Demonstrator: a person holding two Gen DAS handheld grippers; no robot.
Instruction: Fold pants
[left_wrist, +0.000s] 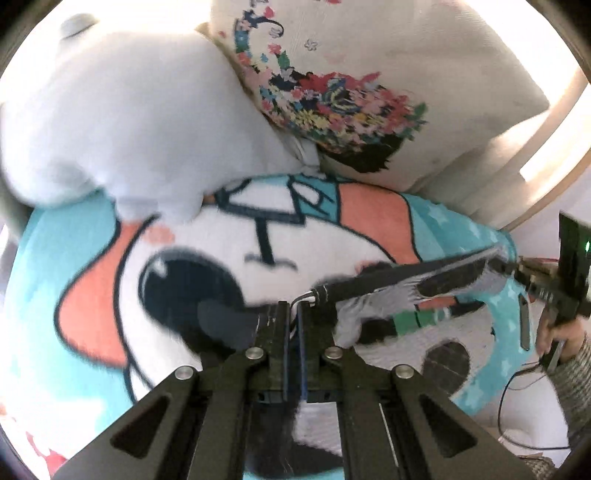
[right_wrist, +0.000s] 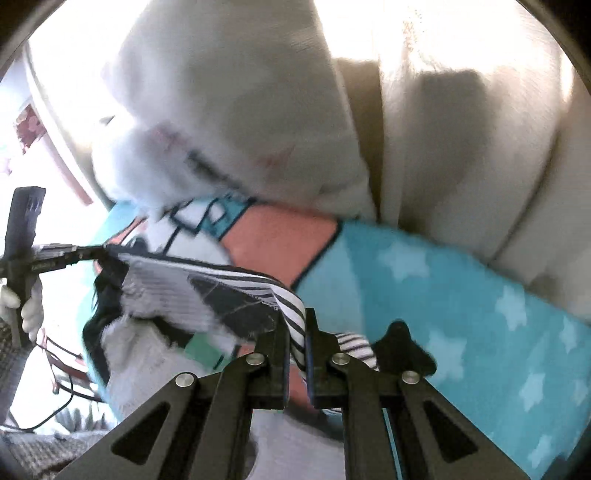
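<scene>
Left claw (left_wrist: 294, 314): its two jaws are pressed together on the dark edge with the white cord at one end of the pants (left_wrist: 406, 295).
Pants: they hang stretched between the two claws, above the cartoon blanket (left_wrist: 92, 277) on the bed. Their long side runs from claw to claw.
Right claw (right_wrist: 297, 332): its jaws are pinched on the striped edge of the pants at the other end.
Next move, I think: bring one end over to the other. Neither claw is nearer.
Left view only: a flowery pillow (left_wrist: 332, 103) behind.
Right view only: the stripes and dark patch up close.
</scene>
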